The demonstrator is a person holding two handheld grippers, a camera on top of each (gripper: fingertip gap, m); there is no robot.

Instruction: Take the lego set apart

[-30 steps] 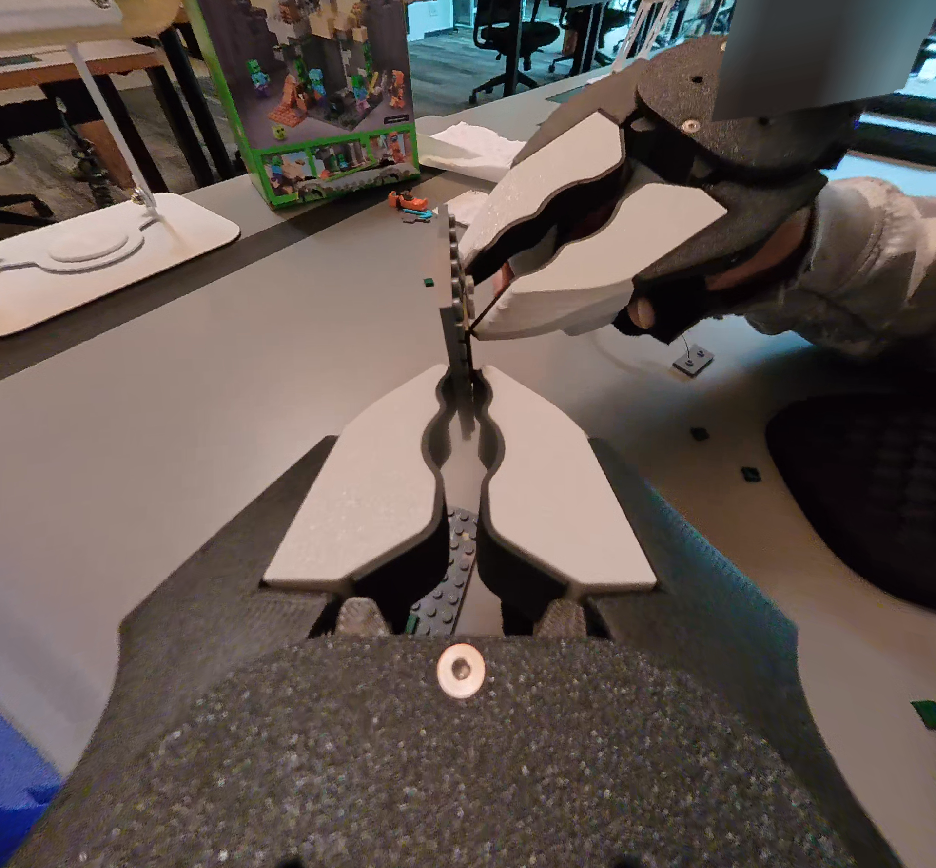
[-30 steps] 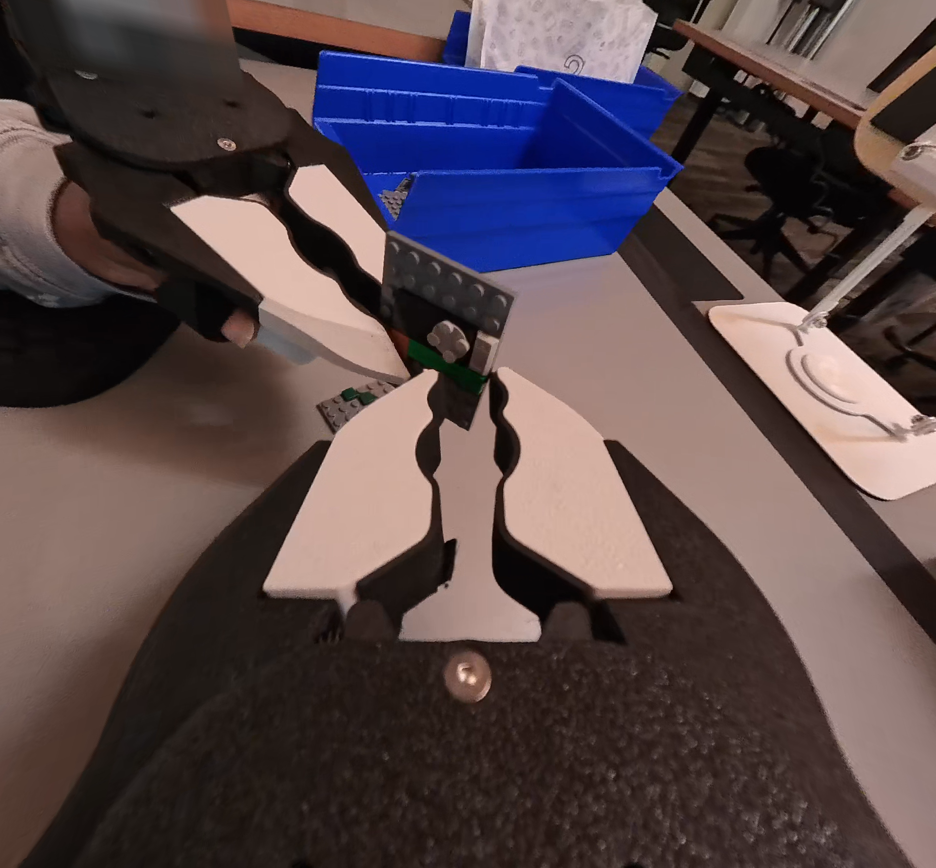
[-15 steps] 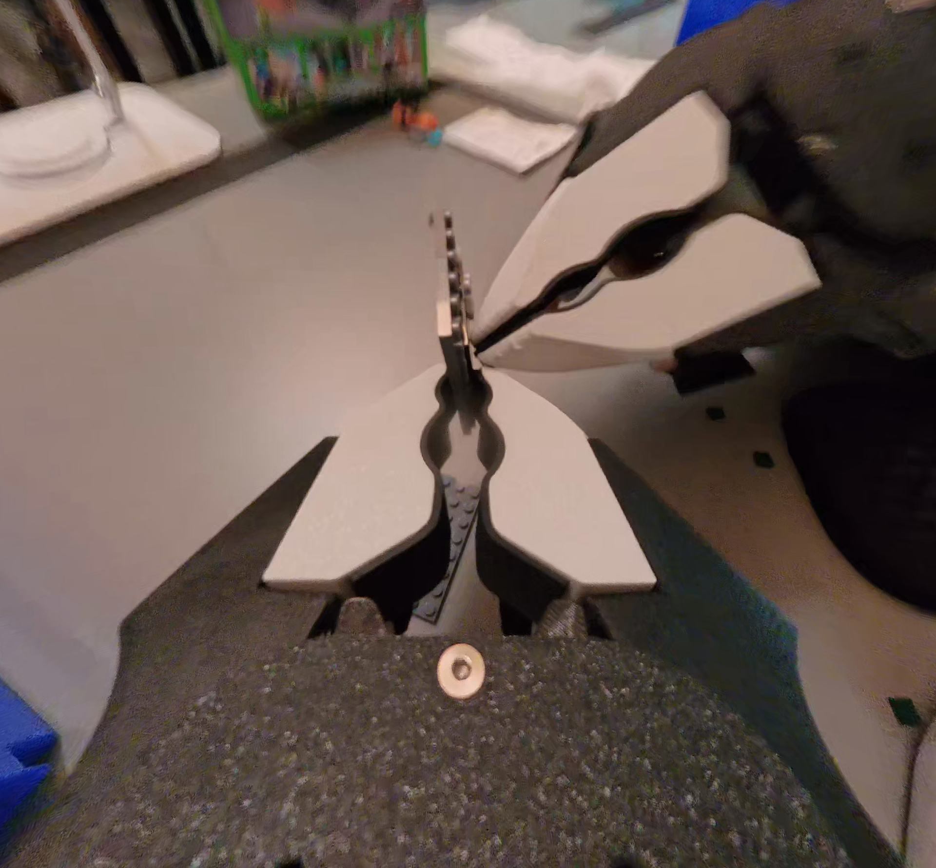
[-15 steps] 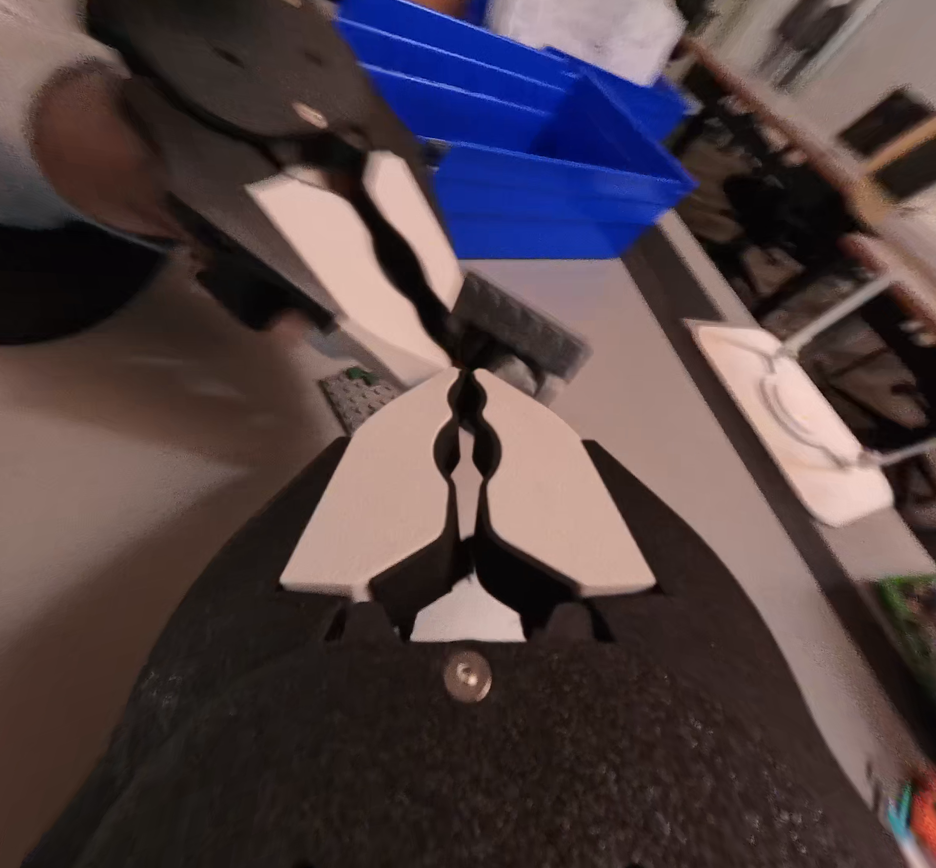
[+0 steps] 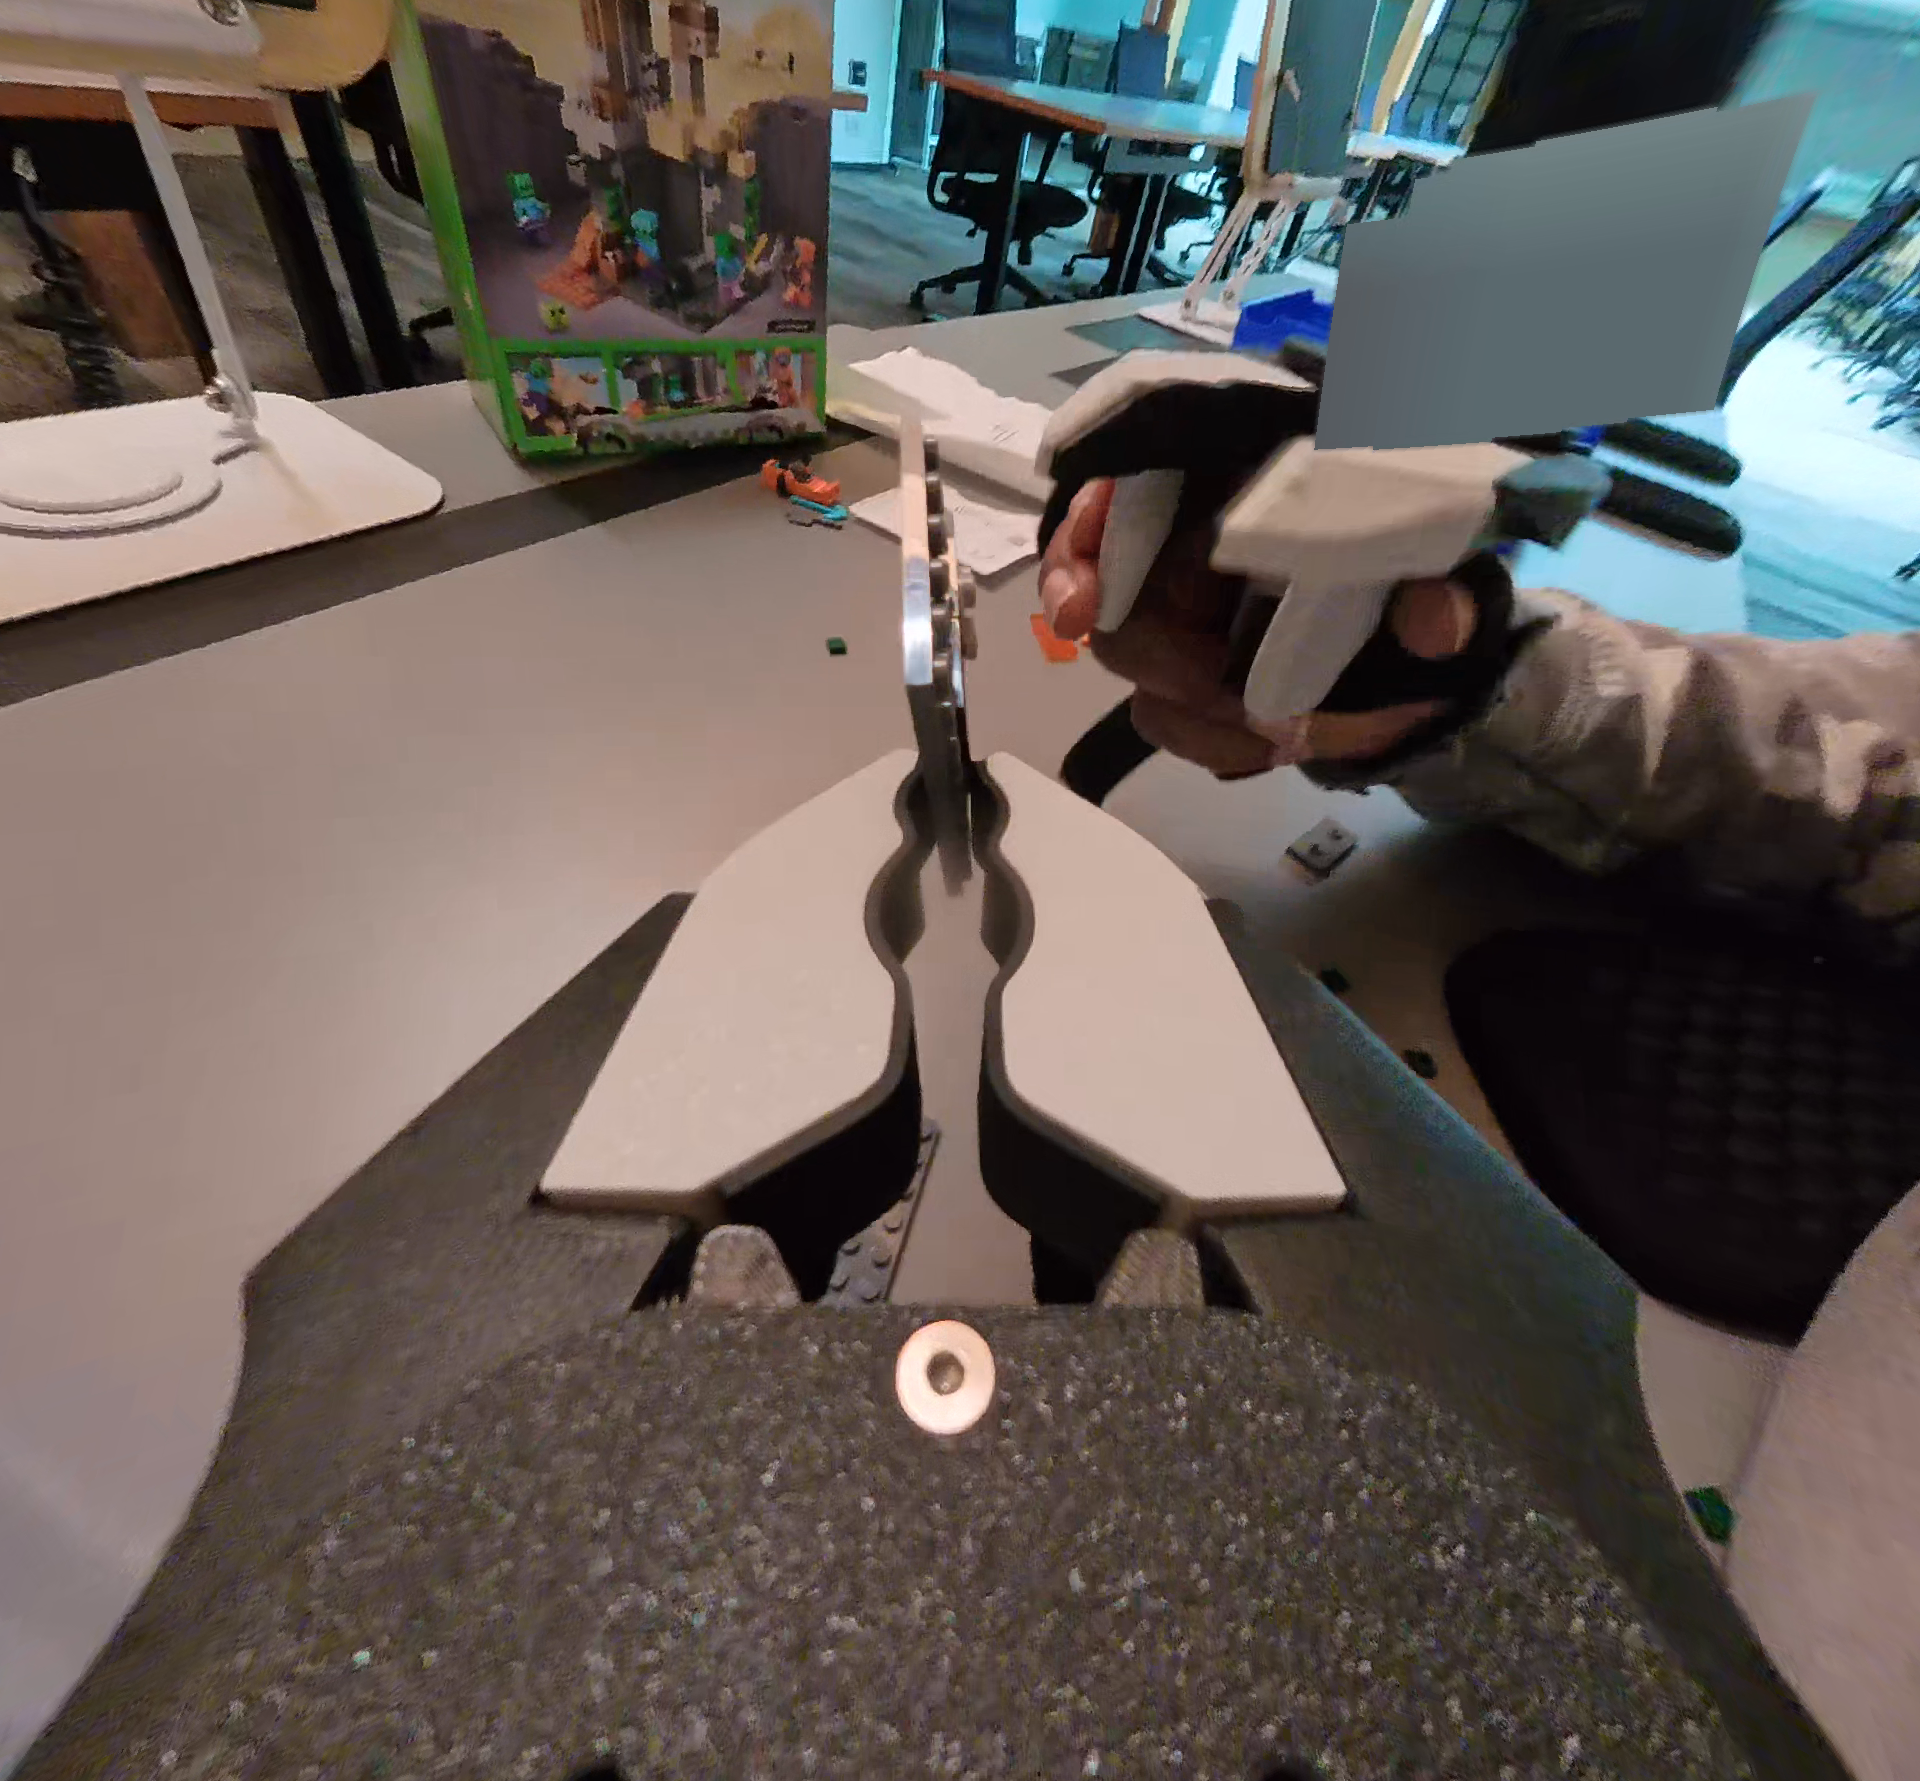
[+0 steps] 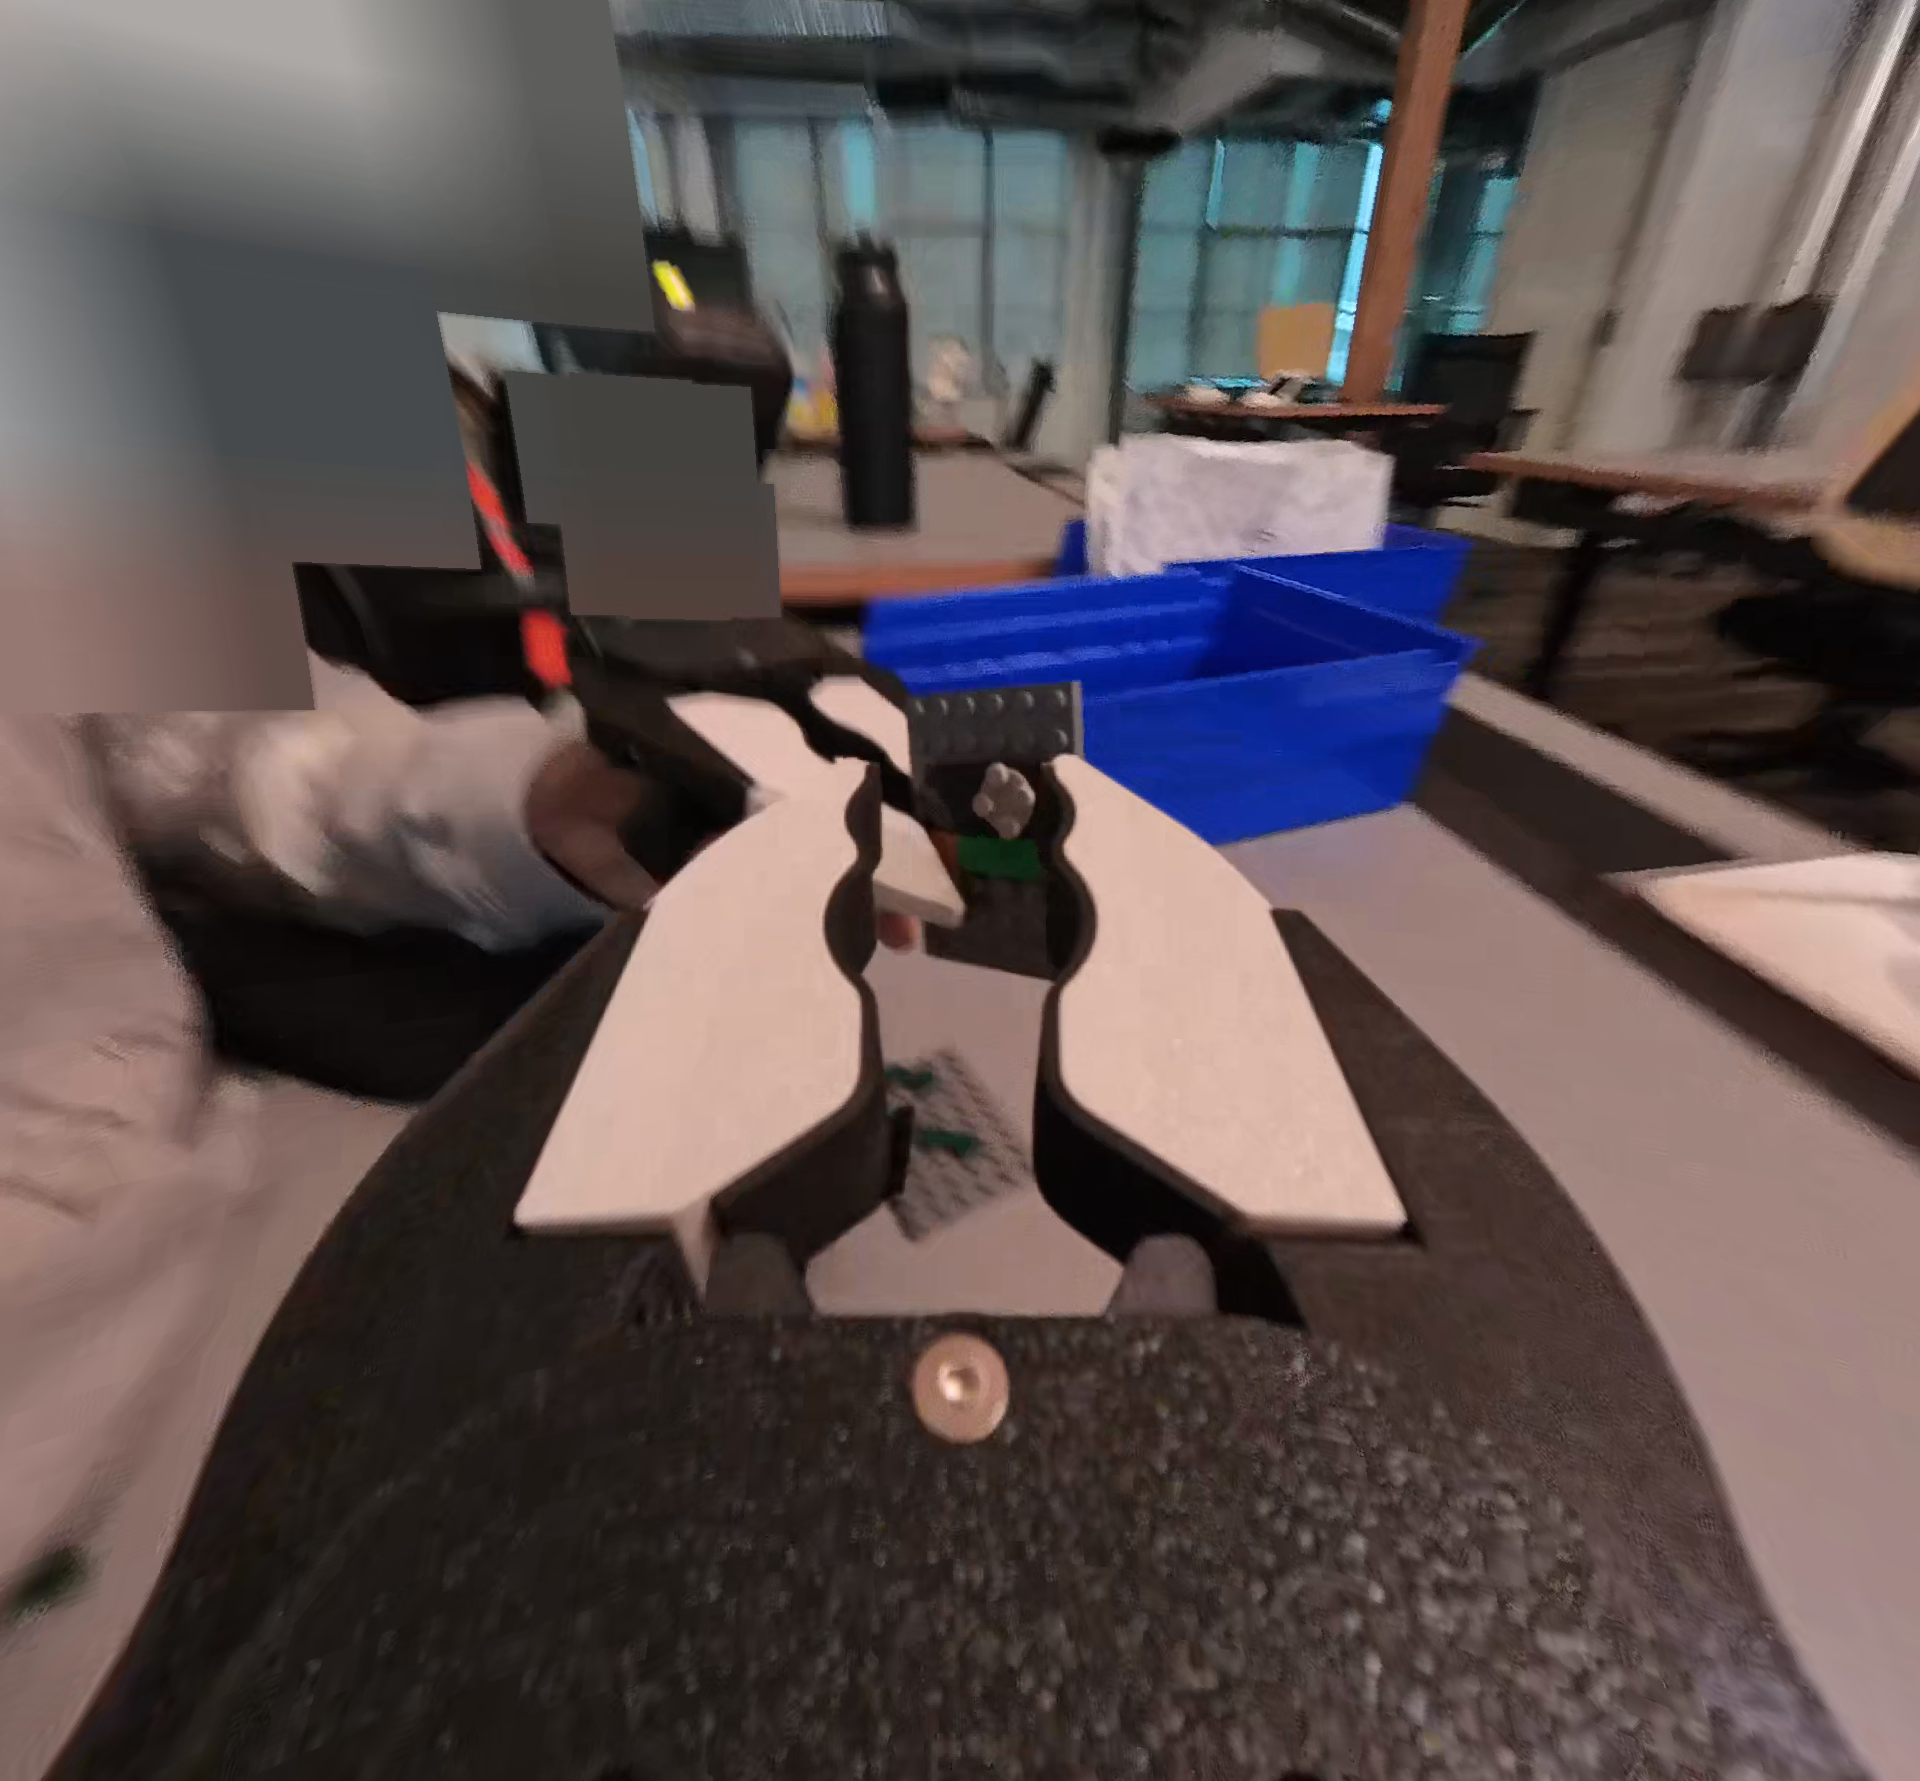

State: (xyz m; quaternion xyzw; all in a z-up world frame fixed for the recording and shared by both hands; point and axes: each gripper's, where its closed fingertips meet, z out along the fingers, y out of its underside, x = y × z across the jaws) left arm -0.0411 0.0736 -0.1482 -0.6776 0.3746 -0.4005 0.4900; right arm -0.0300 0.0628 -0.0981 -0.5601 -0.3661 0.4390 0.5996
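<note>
My left gripper [image 5: 940, 775] is shut on the lower edge of a grey lego plate [image 5: 935, 609] and holds it upright above the table, studs facing right. In the blurred right wrist view my right gripper [image 6: 964, 781] is open, its jaws spread on either side of that plate [image 6: 992, 723]. The plate carries a grey round piece [image 6: 1003, 796] and a green piece [image 6: 997, 853]. The left gripper [image 6: 914, 817] grips it from the left there. In the left wrist view a gloved hand [image 5: 1195, 651] holds the right gripper just right of the plate.
A lego box [image 5: 623, 173], a white lamp base [image 5: 156, 484] and papers [image 5: 956, 422] stand at the back. Small loose pieces, one orange [image 5: 1055, 635], lie on the table. Blue bins [image 6: 1247, 692] stand behind. A grey plate with green bits [image 6: 951, 1149] lies below my right gripper. Some 5 cm of space lies between my two pairs of fingers.
My right gripper was shut at the plate's pieces half a second ago; now it is open and level with the plate. The left gripper still holds the plate upright.
</note>
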